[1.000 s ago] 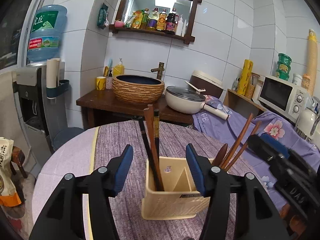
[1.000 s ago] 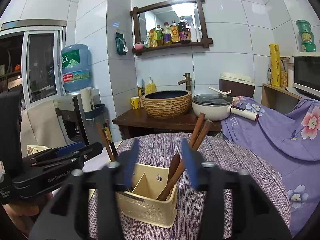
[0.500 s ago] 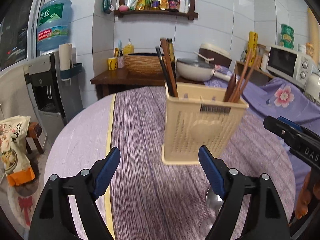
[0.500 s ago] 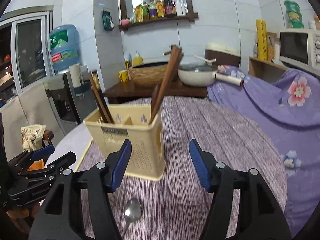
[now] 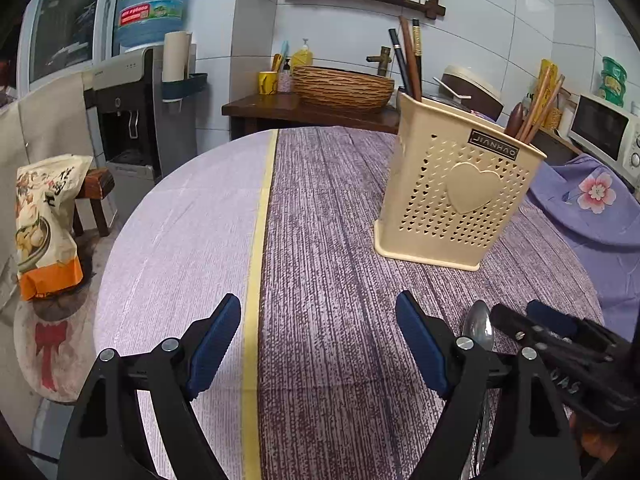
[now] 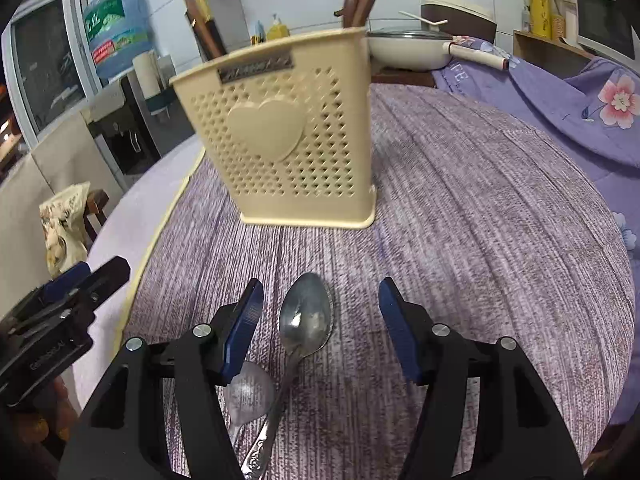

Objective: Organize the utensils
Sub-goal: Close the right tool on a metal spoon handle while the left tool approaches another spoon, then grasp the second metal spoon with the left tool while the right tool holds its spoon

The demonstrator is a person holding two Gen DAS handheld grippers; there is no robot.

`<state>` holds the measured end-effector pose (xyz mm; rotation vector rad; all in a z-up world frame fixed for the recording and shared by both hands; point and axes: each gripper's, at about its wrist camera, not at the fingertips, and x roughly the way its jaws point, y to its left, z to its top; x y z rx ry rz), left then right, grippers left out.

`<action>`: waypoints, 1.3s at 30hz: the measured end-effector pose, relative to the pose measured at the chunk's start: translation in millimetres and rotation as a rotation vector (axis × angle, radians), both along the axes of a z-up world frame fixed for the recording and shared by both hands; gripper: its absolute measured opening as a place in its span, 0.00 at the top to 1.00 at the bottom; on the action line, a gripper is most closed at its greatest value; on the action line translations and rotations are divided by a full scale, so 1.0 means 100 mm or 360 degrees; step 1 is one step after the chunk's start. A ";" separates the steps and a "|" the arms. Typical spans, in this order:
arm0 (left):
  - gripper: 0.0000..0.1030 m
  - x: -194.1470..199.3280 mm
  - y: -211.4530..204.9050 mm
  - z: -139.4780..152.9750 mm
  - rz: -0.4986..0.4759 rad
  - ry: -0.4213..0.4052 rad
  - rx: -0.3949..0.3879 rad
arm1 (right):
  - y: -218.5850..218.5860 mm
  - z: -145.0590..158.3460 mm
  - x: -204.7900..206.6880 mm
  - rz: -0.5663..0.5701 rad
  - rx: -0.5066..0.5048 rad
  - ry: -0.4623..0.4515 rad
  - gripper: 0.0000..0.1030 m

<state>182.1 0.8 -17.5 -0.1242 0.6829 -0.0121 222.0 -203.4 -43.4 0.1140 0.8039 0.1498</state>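
Observation:
A cream perforated utensil holder (image 5: 456, 196) (image 6: 276, 128) stands on the purple tablecloth. Dark chopsticks (image 5: 408, 56) fill its left side; a wooden spoon and wooden chopsticks (image 5: 536, 108) lean in its right side. My left gripper (image 5: 318, 320) is open over bare cloth, left of and nearer than the holder. My right gripper (image 6: 320, 300) is open low over the table. A metal spoon (image 6: 306, 316) (image 5: 480, 324) lies on the cloth with its bowl between the right fingers, untouched. A second metal spoon (image 6: 248, 396) lies partly under the right gripper's left finger.
The round table (image 5: 180, 216) has a pale strip and a yellow band left of the purple cloth. Beyond it stand a water dispenser (image 5: 132, 92), a wooden counter with a woven basin (image 5: 340, 88), a pan (image 6: 408, 52) and a microwave (image 5: 604, 132). A snack bag (image 5: 44, 224) sits left.
Both grippers have come down from above the holder to near the tabletop. The left jaws stand wider than before. The two metal spoons have come into the right wrist view.

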 end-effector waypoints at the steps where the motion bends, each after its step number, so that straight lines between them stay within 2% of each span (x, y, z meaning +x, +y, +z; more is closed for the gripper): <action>1: 0.25 0.00 0.02 0.00 0.0005 -0.0002 -0.0009 | 0.04 -0.04 0.02 0.0000 -0.0020 0.0021 0.41; 6: 0.25 -0.02 0.08 -0.01 0.0024 -0.0007 -0.0001 | 0.15 -0.22 0.11 -0.0002 -0.0042 0.0118 0.41; 13: 0.25 -0.02 0.10 -0.03 0.0016 0.0003 -0.0017 | 0.26 -0.31 0.16 0.0004 -0.0151 0.0142 0.42; 15: 0.25 -0.02 0.09 -0.04 0.0014 0.0008 -0.0023 | 0.29 -0.32 0.16 0.0003 -0.0188 0.0137 0.51; 16: 0.25 -0.02 0.09 -0.04 0.0012 0.0010 -0.0023 | 0.29 -0.31 0.15 0.0007 -0.0208 0.0133 0.52; 19: 0.25 -0.03 0.06 -0.06 -0.0003 0.0025 -0.0020 | 0.26 -0.30 0.15 0.0019 -0.0198 0.0129 0.62; 21: 0.25 -0.05 0.03 -0.08 -0.0028 0.0035 -0.0016 | 0.20 -0.30 0.15 0.0030 -0.0147 0.0134 0.63; 28: 0.25 -0.13 -0.22 -0.12 -0.0177 0.0076 -0.0005 | -0.07 -0.25 0.14 -0.0003 -0.0043 0.0131 0.63; 36: 0.25 -0.31 -0.67 -0.21 -0.0448 0.0157 0.0043 | -0.37 -0.16 0.11 -0.0077 -0.0021 0.0085 0.63; 39: 0.25 -0.34 -0.81 -0.26 -0.0506 0.0190 0.0074 | -0.45 -0.13 0.09 -0.0099 -0.0023 0.0071 0.63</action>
